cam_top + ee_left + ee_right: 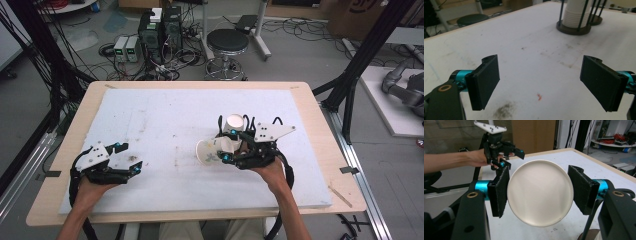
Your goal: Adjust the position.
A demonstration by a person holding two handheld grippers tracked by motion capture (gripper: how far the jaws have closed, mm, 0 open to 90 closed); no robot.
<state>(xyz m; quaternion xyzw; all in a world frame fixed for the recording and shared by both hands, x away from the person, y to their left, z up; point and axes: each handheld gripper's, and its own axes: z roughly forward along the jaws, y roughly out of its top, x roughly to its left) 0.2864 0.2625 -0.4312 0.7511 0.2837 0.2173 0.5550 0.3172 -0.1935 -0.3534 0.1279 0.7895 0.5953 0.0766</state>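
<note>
A white paper cup [207, 151] lies on its side just right of the board's centre, mouth toward the left. My right gripper [228, 146] is shut on it. In the right gripper view the cup's round base [540, 195] faces the camera, with both pads of the right gripper [539, 187] pressed against its sides. Just behind it, a stack of white cups [234, 122] stands in a black rod rack [573, 28]. My left gripper [129, 156] rests at the board's front left, open and holding nothing. The left gripper view shows its jaws wide apart over bare board [541, 82].
A white foam board [165, 115] covers the wooden table [320, 125]. A second rack base [597, 19] stands behind the cup stack. Beyond the far edge are a stool [227, 42] and computer boxes [160, 30]. A black frame post [360, 60] rises at the right.
</note>
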